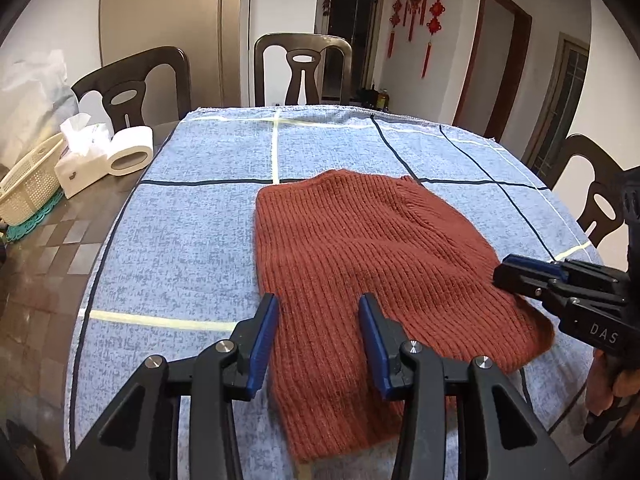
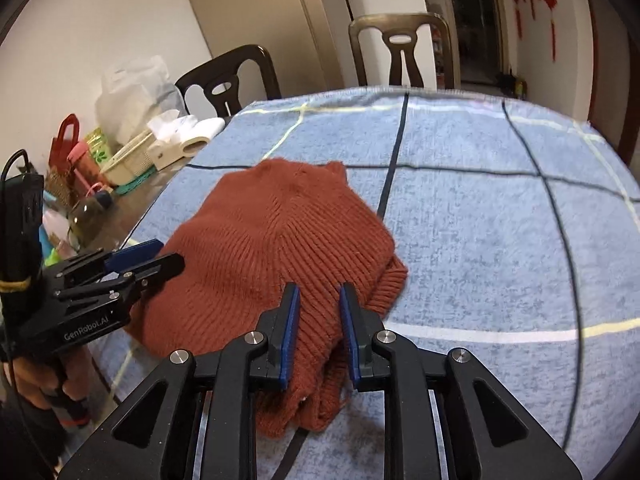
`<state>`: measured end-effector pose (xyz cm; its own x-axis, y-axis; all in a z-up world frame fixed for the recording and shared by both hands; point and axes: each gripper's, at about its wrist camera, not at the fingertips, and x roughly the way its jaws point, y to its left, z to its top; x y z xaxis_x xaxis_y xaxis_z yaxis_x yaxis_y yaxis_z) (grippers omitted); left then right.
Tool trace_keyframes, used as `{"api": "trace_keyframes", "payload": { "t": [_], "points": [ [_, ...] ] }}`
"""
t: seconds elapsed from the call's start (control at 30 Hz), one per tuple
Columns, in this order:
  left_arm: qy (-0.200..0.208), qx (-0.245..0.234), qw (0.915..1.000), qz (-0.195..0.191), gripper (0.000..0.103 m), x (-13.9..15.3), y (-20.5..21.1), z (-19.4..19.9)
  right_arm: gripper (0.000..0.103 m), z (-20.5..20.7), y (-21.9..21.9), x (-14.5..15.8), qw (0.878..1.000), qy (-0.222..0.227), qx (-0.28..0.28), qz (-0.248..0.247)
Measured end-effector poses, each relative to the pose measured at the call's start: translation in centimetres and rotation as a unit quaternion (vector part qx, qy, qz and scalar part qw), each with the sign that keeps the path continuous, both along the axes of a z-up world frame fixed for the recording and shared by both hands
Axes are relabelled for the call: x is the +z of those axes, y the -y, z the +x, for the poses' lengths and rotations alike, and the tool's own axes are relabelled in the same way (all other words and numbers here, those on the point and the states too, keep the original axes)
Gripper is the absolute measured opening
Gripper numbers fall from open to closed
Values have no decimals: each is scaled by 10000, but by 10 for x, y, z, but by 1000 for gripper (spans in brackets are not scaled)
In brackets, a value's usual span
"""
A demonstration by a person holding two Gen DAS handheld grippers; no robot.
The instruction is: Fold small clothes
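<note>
- The rust knitted sweater [image 1: 360,256] lies partly folded on the blue checked cloth [image 1: 180,240] that covers the bench.
- My left claw [image 1: 318,304] is spread over the near edge, pinching nothing.
- My right claw [image 2: 319,294] stands narrowly parted astride a ridge of knit; I cannot tell whether the pads bite it.
- Risk: if I lift from such a shallow hold, the thick knit may slip and the fold sag open.
- Risk: a claw pressed low could catch the cloth and drag it with the sweater.
- The right view alone shows the stacked layers at the near corner; the left view alone shows the far edge lying flat.
</note>
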<state>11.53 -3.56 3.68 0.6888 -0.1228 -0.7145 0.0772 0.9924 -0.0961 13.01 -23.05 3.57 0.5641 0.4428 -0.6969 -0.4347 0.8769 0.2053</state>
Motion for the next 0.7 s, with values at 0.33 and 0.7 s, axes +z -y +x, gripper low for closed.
{"api": "trace_keyframes", "payload": {
  "t": [0.33,0.7],
  "points": [
    [22,-20,10000,-52,45,-6,-1,-20,20,-15,-1,-12,9997,-114,198,21],
    [-54,-25,9999,-113,47,-11,-3,-34,20,-29,4,-15,9997,-132,219,-46]
  ]
}}
